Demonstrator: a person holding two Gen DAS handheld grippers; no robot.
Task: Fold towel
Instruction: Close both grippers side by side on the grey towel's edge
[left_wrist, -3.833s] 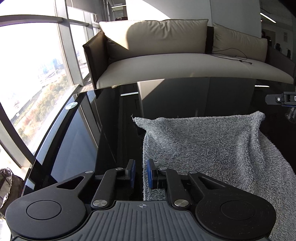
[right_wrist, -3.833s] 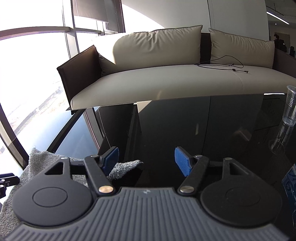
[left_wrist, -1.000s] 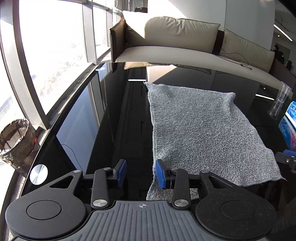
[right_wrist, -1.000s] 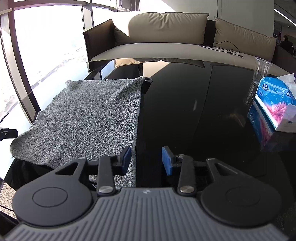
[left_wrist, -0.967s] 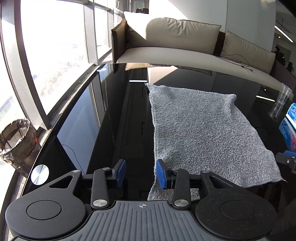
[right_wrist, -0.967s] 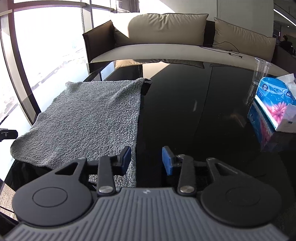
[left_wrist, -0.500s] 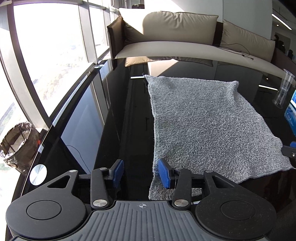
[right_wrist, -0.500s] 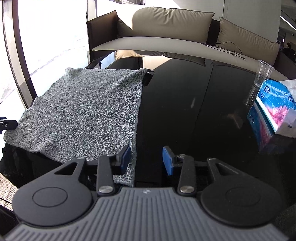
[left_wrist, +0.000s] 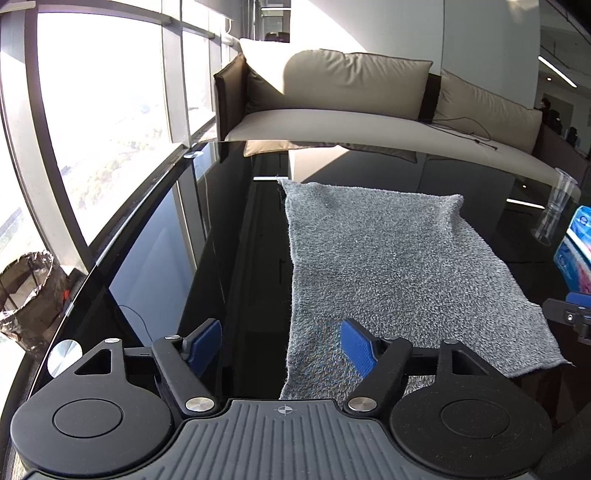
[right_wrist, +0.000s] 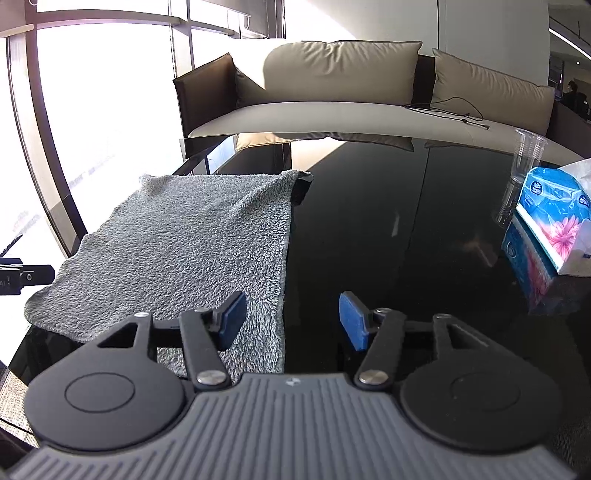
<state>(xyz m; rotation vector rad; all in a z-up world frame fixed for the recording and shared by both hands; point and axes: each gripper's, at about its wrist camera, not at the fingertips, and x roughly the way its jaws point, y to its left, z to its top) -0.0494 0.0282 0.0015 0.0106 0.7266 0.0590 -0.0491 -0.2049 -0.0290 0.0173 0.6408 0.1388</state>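
A grey fluffy towel (left_wrist: 399, 266) lies spread flat on the glossy black table (left_wrist: 221, 258), its near edge hanging over the table's front. My left gripper (left_wrist: 280, 345) is open, straddling the towel's near left corner, holding nothing. In the right wrist view the towel (right_wrist: 192, 243) fills the left side. My right gripper (right_wrist: 291, 321) is open over the towel's near right corner, its left pad (right_wrist: 232, 317) above the cloth, its right pad over bare table.
A tissue box (right_wrist: 554, 221) and a clear plastic cup (right_wrist: 524, 155) stand on the table's right side. A beige sofa (left_wrist: 369, 107) is behind the table. Windows line the left; a bin (left_wrist: 26, 291) stands on the floor there.
Both grippers have opened wider at the towel's near corners. Both have drawn back a little from the table, and the towel lies spread out flat.
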